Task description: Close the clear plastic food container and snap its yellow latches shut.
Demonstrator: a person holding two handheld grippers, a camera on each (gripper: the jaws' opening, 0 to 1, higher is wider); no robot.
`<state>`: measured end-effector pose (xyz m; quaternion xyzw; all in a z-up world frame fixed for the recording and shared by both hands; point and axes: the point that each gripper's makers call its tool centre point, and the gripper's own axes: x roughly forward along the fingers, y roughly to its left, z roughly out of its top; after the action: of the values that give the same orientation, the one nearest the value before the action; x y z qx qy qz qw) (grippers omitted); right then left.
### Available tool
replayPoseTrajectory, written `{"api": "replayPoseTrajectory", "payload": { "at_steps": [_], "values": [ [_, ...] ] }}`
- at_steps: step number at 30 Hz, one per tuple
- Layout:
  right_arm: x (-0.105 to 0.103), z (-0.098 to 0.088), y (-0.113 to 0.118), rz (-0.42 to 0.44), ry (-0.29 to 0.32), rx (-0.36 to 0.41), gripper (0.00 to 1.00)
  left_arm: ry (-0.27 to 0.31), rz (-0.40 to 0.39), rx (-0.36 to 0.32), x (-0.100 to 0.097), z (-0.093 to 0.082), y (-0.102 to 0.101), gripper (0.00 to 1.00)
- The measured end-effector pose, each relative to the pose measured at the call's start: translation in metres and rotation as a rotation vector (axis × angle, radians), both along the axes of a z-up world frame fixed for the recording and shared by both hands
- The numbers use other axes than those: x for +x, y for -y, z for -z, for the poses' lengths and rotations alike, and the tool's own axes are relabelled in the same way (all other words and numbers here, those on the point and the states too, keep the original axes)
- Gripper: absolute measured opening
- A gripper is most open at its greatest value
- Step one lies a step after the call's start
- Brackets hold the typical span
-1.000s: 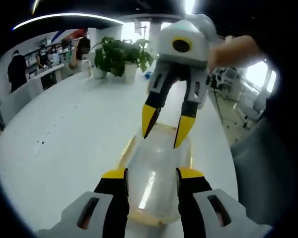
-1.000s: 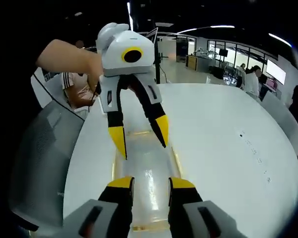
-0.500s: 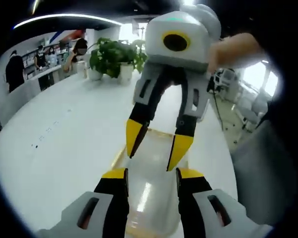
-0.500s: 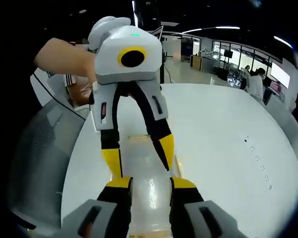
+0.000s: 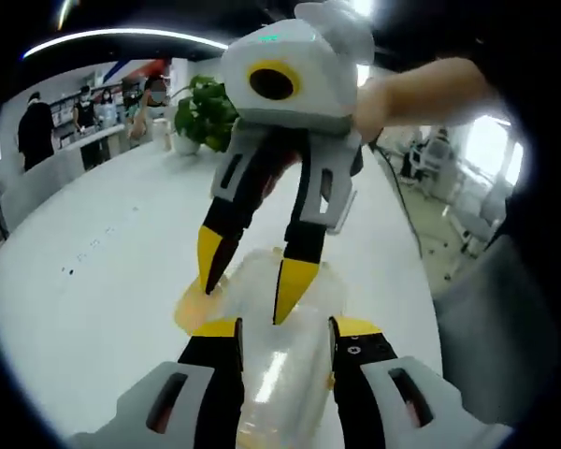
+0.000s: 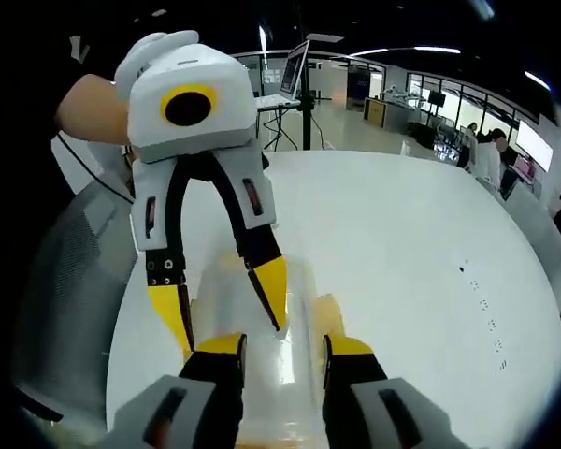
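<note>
The left tool (image 5: 285, 329) and the right tool (image 6: 280, 344) face each other, each with its yellow-tipped jaws spread wide over the clear container (image 5: 280, 355) (image 6: 262, 309), neither one grasping it. The container lies between them on the white counter (image 5: 112, 271) (image 6: 402, 281), a yellow latch (image 5: 189, 309) at its side.

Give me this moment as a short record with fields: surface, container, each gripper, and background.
surface: white table
container: clear plastic container with yellow latches, lying on the table between the two grippers
left gripper: open, fingers either side of the container's near end
right gripper: open, fingers straddling the container's opposite end
facing: grippers point toward each other, tips nearly meeting over the container
background: potted plant, people standing by a counter
</note>
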<state>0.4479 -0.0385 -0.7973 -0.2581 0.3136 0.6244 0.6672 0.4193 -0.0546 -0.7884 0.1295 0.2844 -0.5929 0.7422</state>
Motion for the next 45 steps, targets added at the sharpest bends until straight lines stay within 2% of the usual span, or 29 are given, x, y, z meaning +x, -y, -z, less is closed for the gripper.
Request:
{"api": "replayPoseTrajectory", "payload": {
  "at_steps": [9,10,14,18,23,26,29,33,35,37,39,42,45],
  "values": [
    [0.002,0.015,0.000,-0.044,0.002,-0.065,0.38,0.016,0.003,0.016,0.000,0.000,-0.003,0.34],
    [0.001,0.013,-0.002,-0.041,-0.008,-0.046,0.38,0.019,0.004,0.018,-0.001,0.000,-0.003,0.34],
    [0.004,0.015,-0.002,-0.048,-0.017,-0.065,0.40,0.016,0.006,0.012,-0.003,-0.002,-0.002,0.32],
    [0.002,0.016,-0.001,-0.044,-0.057,-0.079,0.38,0.028,0.018,0.014,-0.004,-0.002,-0.002,0.32],
    [-0.001,0.015,-0.002,-0.068,-0.045,-0.093,0.36,0.025,0.039,0.019,-0.006,-0.002,-0.002,0.31],
    [0.000,0.015,-0.002,-0.074,-0.048,-0.100,0.36,0.030,0.080,0.038,-0.008,-0.001,-0.001,0.27],
    [0.001,0.015,-0.001,-0.067,-0.059,-0.102,0.37,0.035,0.125,0.079,-0.004,0.001,-0.002,0.29],
    [0.004,0.016,0.001,-0.041,-0.087,-0.093,0.39,0.071,0.243,0.143,-0.006,0.003,-0.003,0.28],
    [0.004,0.016,0.000,-0.037,-0.090,-0.092,0.40,0.032,0.294,0.183,-0.014,0.011,-0.005,0.36],
    [0.004,0.016,0.000,-0.038,-0.088,-0.095,0.41,0.075,0.360,0.216,-0.018,0.015,-0.007,0.33],
    [0.005,0.015,-0.001,-0.052,-0.063,-0.096,0.41,0.087,0.344,0.208,-0.022,0.012,-0.002,0.34],
    [0.004,0.016,0.000,-0.050,-0.074,-0.096,0.40,0.113,0.329,0.186,-0.024,0.005,0.003,0.36],
    [0.005,0.016,0.001,-0.037,-0.091,-0.093,0.41,0.201,0.331,0.219,-0.025,0.006,0.004,0.38]
  ]
}}
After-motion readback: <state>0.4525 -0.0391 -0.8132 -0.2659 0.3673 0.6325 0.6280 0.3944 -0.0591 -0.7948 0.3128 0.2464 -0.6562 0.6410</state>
